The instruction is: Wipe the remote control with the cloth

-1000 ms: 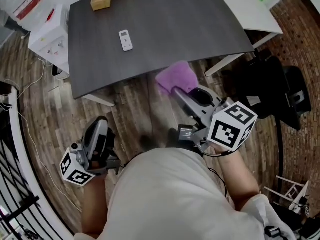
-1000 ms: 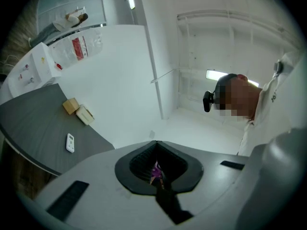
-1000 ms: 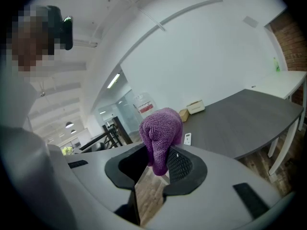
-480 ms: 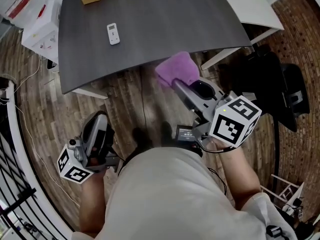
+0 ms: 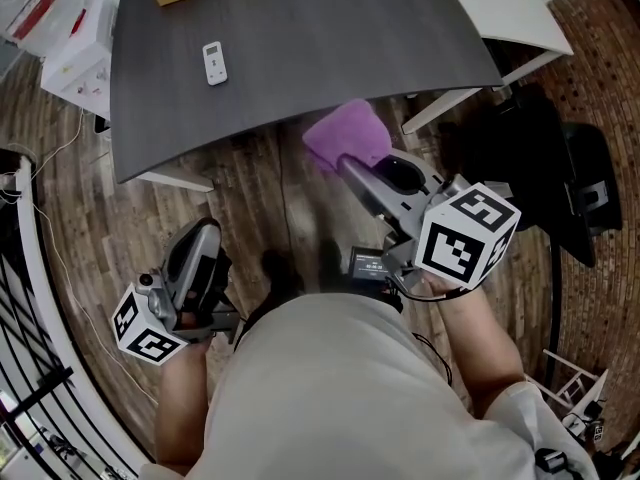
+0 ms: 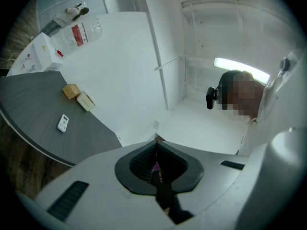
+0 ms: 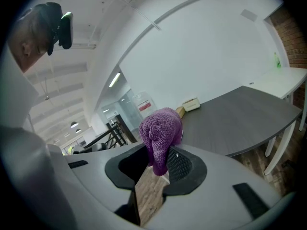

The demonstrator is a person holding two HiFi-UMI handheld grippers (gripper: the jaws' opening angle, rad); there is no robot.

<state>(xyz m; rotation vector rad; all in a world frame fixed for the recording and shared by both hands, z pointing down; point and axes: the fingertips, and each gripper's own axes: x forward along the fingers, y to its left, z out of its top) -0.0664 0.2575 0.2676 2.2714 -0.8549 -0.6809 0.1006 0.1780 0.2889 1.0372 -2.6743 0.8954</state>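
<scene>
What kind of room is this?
Probably an office or workroom: a dark curved table, a white desk beside it, a strip ceiling light and a wood-plank floor.

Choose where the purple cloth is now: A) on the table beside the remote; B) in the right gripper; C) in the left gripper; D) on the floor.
B: the jaws of the right gripper pinch the cloth, apart from the remote on the table.
</scene>
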